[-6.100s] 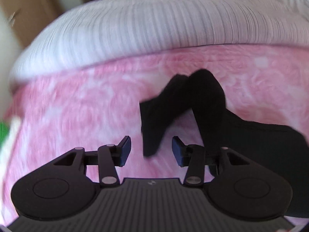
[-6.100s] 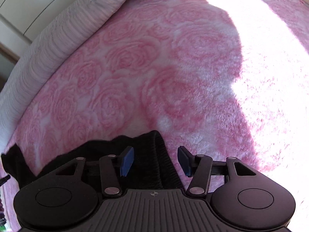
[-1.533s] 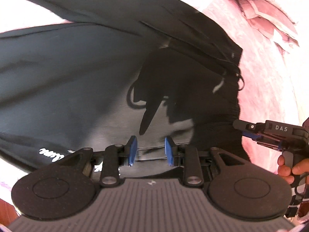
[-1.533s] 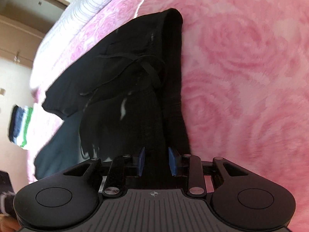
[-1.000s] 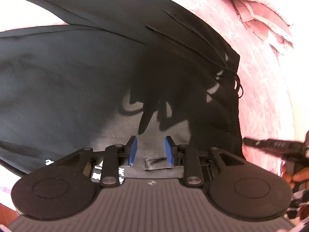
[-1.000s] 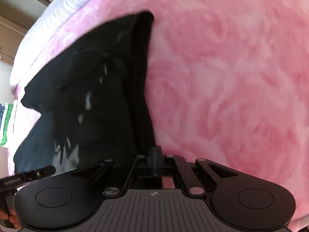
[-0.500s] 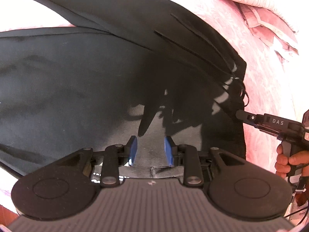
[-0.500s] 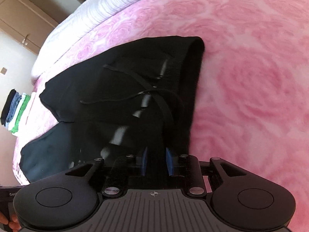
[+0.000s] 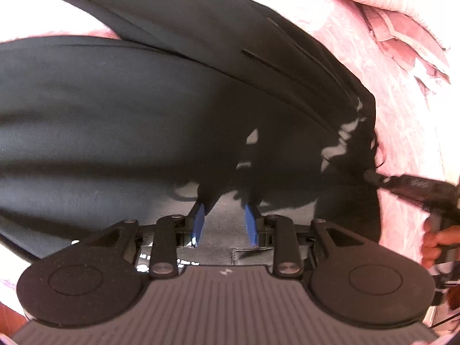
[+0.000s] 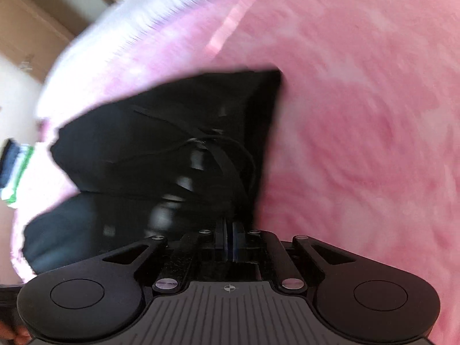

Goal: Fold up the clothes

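Right claw [image 10: 229, 240] pinched tight on waistband of black pants [image 10: 161, 149]. Left claw [image 9: 224, 224] partly wide, empty, over pants on pink bed [image 10: 359, 115]. Grab edge, lift both evenly.

Bed cover: a pink fleece blanket [image 10: 359, 132] with a rose pattern fills most of the right wrist view; its surface is blurred there.
Bed edge: a white ribbed quilt [image 10: 149, 20] runs along the blanket's far side, and in the left wrist view it shows at the top right corner.
Furniture: a light brown wooden cabinet [image 10: 31, 28] stands beyond the bed, at the upper left.
Wall: a pale wall [image 10: 17, 86] below the cabinet.
Side items: a small stack of folded cloth [image 10: 11, 169] in blue, white and green at the left edge.
Light: bright sunlight washes out the blanket at the upper left of the left wrist view.
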Available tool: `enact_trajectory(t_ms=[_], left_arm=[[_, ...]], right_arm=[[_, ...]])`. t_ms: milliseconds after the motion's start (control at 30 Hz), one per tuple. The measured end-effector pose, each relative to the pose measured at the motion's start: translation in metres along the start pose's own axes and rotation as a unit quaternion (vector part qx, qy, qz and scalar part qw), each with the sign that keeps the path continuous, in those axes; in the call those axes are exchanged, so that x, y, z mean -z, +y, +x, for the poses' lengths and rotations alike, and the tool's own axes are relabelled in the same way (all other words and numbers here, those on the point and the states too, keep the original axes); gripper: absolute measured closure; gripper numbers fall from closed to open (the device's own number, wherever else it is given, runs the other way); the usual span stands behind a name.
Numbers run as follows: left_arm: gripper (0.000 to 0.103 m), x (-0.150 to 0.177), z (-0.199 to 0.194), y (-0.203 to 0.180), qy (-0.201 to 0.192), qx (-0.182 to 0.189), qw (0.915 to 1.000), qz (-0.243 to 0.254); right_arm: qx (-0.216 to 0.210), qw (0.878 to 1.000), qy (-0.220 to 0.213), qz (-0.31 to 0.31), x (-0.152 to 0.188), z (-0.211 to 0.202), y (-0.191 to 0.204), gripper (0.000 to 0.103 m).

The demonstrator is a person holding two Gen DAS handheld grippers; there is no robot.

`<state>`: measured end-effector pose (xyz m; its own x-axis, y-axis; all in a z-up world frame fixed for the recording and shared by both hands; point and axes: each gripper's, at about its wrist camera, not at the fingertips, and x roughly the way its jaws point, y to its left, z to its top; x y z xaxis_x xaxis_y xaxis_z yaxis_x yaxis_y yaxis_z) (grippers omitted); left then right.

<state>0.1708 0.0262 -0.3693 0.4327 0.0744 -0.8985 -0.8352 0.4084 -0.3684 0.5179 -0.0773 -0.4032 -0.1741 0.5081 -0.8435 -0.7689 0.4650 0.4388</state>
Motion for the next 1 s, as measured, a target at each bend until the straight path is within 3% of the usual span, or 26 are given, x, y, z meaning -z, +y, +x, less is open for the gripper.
enact_trajectory(t_ms=[133,267,300,433,500,633,767,867,933,1000], left_arm=[[0.077,0.004,-0.001,0.005,-0.002,-0.002,1.0,-0.002],[0.077,0.01,-0.005,0.012,0.0,-0.005,0.9999,-0.012],[0.077,0.011,-0.007,0.012,0.0,-0.005,0.9999,-0.014],[0.077,0.018,-0.009,0.016,0.001,-0.006,0.9998,-0.018],[0.077,0.022,-0.01,0.017,0.008,-0.016,0.9998,-0.013],[0.077,0.027,-0.024,0.024,-0.004,-0.028,0.9995,-0.009],[0.077,0.028,-0.03,0.038,-0.027,-0.056,0.998,-0.016],[0.077,0.03,-0.024,0.049,-0.038,-0.082,0.9958,-0.014],[0.077,0.038,-0.018,0.05,-0.029,-0.09,0.9955,0.005],[0.077,0.045,-0.022,0.046,-0.016,-0.098,0.9946,0.03]], right_arm=[[-0.002,1.0,-0.014,0.005,-0.001,0.002,0.007,0.098],[0.01,1.0,-0.007,0.025,0.008,-0.017,0.007,0.067],[0.008,1.0,-0.004,0.028,0.015,-0.023,0.007,0.065],[0.011,0.999,0.03,0.024,0.044,-0.036,0.014,0.065],[0.063,0.997,0.043,-0.01,0.057,-0.033,0.019,0.065],[0.13,0.991,0.023,-0.036,0.049,-0.05,0.04,0.066],[0.113,0.985,-0.049,-0.119,0.049,-0.067,0.083,0.066],[0.091,0.98,-0.029,-0.176,0.068,-0.053,0.109,0.066],[0.123,0.968,0.015,-0.218,0.093,-0.034,0.117,0.066],[0.177,0.948,0.034,-0.263,0.117,-0.028,0.121,0.065]])
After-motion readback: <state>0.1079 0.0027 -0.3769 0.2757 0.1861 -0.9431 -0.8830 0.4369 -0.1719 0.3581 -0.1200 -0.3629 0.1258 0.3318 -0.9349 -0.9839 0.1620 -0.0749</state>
